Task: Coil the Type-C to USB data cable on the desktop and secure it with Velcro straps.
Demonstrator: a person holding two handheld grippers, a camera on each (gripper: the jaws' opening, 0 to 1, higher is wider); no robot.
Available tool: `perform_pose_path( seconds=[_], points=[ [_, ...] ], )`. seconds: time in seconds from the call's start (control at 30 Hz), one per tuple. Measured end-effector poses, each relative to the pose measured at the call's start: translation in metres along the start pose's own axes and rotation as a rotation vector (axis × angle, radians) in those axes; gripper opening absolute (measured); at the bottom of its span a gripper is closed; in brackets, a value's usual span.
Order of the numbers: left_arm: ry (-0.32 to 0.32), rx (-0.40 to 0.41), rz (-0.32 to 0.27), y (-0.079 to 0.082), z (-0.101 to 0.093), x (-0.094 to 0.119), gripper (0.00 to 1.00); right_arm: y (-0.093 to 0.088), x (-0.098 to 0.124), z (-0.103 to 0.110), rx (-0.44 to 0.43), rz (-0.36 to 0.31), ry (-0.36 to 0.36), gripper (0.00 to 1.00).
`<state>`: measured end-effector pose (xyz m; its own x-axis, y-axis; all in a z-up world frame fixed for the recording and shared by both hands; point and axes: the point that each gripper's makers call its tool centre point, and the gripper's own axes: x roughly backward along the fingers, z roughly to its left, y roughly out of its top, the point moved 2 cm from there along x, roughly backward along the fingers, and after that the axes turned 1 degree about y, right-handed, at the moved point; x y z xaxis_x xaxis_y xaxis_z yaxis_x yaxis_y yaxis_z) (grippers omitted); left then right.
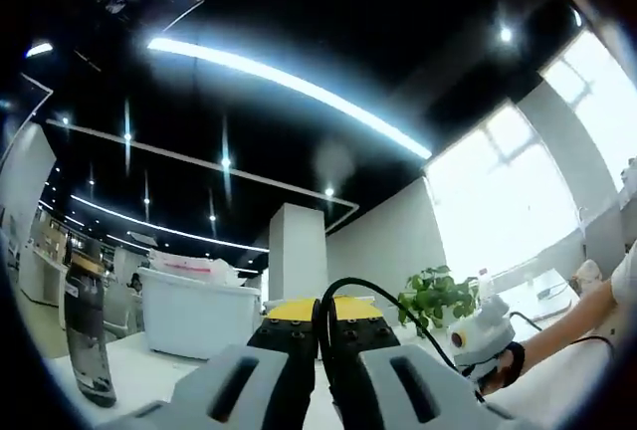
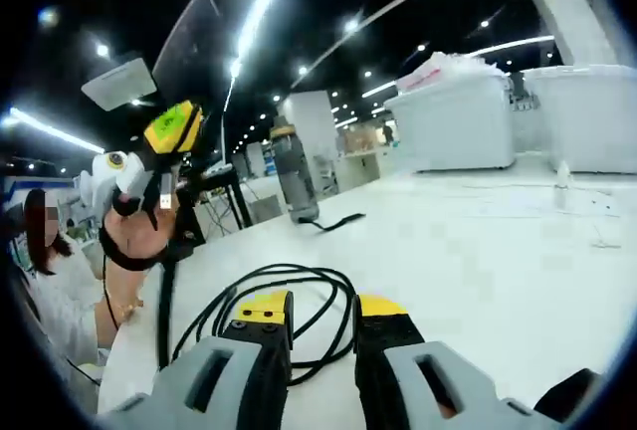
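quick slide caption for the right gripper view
Right hand-held gripper poised open over the loosely coiled black cable on the white desktop, left hand-held gripper raised nearby.

White desktop (image 2: 498,251) — coiled cable (image 2: 284,296), bottle (image 2: 295,176), bins (image 2: 458,121)

Open desktop (image 2: 478,251) beyond coiled cable (image 2: 289,296)

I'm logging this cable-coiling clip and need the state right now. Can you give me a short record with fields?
cable: black, loosely looped on the white desk, looped section at
left gripper: raised, jaws shut on cable
right gripper: open, jaws just above the loops
strap: black strip by the bottle, apart from the cable
coiling: not yet tidy or secured
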<state>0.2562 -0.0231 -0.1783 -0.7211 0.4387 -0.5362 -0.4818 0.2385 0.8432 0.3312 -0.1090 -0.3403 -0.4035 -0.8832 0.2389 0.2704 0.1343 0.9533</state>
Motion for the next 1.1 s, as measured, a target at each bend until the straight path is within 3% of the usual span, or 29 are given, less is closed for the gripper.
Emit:
perform_pose_path(
  seconds=[0.1,0.2,0.37,0.4,0.47,0.57,0.67,0.73,0.77,0.87,0.93,1.0,1.1],
  points=[
    [-0.007,-0.003,-0.009,0.003,-0.003,0.0,0.05,-0.005,-0.021,0.0,0.069,0.047,-0.022,0.26],
    [-0.01,0.011,-0.029,0.008,-0.003,0.001,0.05,-0.008,-0.034,-0.003,0.082,0.065,-0.031,0.25],
    [-0.002,0.042,-0.044,0.011,0.002,0.003,0.04,-0.013,-0.044,-0.01,0.121,0.098,-0.06,0.14],
    [-0.004,0.056,-0.045,0.011,0.002,0.003,0.04,-0.014,-0.045,-0.009,0.125,0.097,-0.061,0.13],
    [-0.004,0.076,-0.047,0.01,0.002,0.003,0.04,-0.015,-0.045,-0.008,0.134,0.097,-0.053,0.01],
    [0.009,0.052,-0.034,0.008,0.004,0.003,0.04,-0.006,-0.04,-0.011,0.22,0.072,-0.072,0.0],
    [0.012,0.053,-0.038,0.009,0.005,0.003,0.04,0.008,-0.028,-0.017,0.196,0.006,-0.1,0.01],
    [-0.002,0.054,-0.05,0.012,0.003,0.003,0.04,0.019,-0.021,-0.021,0.142,-0.045,-0.091,0.01],
    [-0.013,0.057,-0.062,0.015,0.001,0.003,0.04,0.019,-0.021,-0.019,0.12,-0.043,-0.038,0.02],
    [-0.037,0.047,-0.091,0.024,-0.005,0.005,0.04,0.016,-0.03,-0.017,0.094,-0.017,0.011,0.22],
    [-0.048,0.04,-0.111,0.03,-0.007,0.006,0.04,0.009,-0.039,-0.007,0.134,0.023,0.073,0.22],
    [-0.059,0.048,-0.135,0.037,-0.009,0.008,0.04,0.003,-0.051,0.001,0.22,0.062,0.098,0.22],
    [-0.067,0.059,-0.151,0.042,-0.01,0.01,0.04,-0.004,-0.069,0.013,0.252,0.111,0.119,0.22]
  ],
)
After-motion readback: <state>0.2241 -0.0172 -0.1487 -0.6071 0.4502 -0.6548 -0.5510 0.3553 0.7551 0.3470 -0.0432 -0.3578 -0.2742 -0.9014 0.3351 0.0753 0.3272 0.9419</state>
